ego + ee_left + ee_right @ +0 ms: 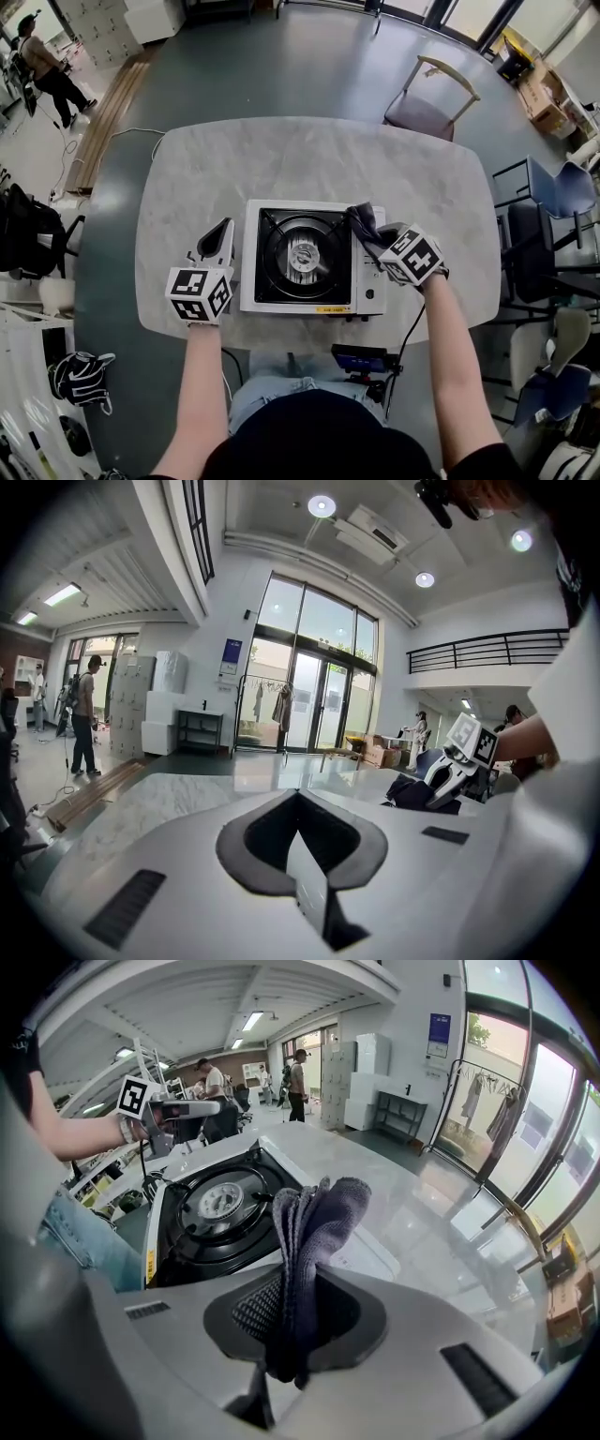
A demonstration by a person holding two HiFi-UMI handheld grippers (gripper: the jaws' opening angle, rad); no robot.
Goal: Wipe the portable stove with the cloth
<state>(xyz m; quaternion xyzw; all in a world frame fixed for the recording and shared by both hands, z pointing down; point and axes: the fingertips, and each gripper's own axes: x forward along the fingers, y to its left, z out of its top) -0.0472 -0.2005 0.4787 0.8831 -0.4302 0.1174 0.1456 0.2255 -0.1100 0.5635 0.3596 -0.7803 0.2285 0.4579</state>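
on the table [309, 159]: a white stove [305, 258] with a black top sits close to the person's edge of the pale, marble-look surface, square to that edge.
stove: a round burner [303, 253] sits in the middle of the black top, ringed by pan supports. a plain white panel runs down the right side. a yellow label shows on the front edge.
cloth [363, 220]: dark grey-blue and bunched, over the stove's far right corner where the black top meets the white panel. in the right gripper view the cloth [314, 1232] stands up in folds out of the jaws, with the burner [223, 1202] just to its left. whether it touches the stove cannot be told.
right gripper [373, 234]: comes in from the stove's right side, angled toward that far right corner. in its own view the right gripper [292, 1307] has its jaws clamped on the cloth, the folds pinched between them.
left gripper [223, 228]: just beside the stove's left edge and apart from it, pointing away from the person. in its own view the left gripper [298, 803] has its jaws pressed together with nothing between them.
across views: the left gripper view shows the right gripper [450, 771] with the cloth [412, 791] off to the right. the right gripper view shows the left gripper [183, 1108] beyond the stove [169, 1241].
around: a chair [427, 103] stands at the table's far side. a dark device [361, 358] sits at the near edge, below the stove. a person [42, 61] stands well apart at the upper left.
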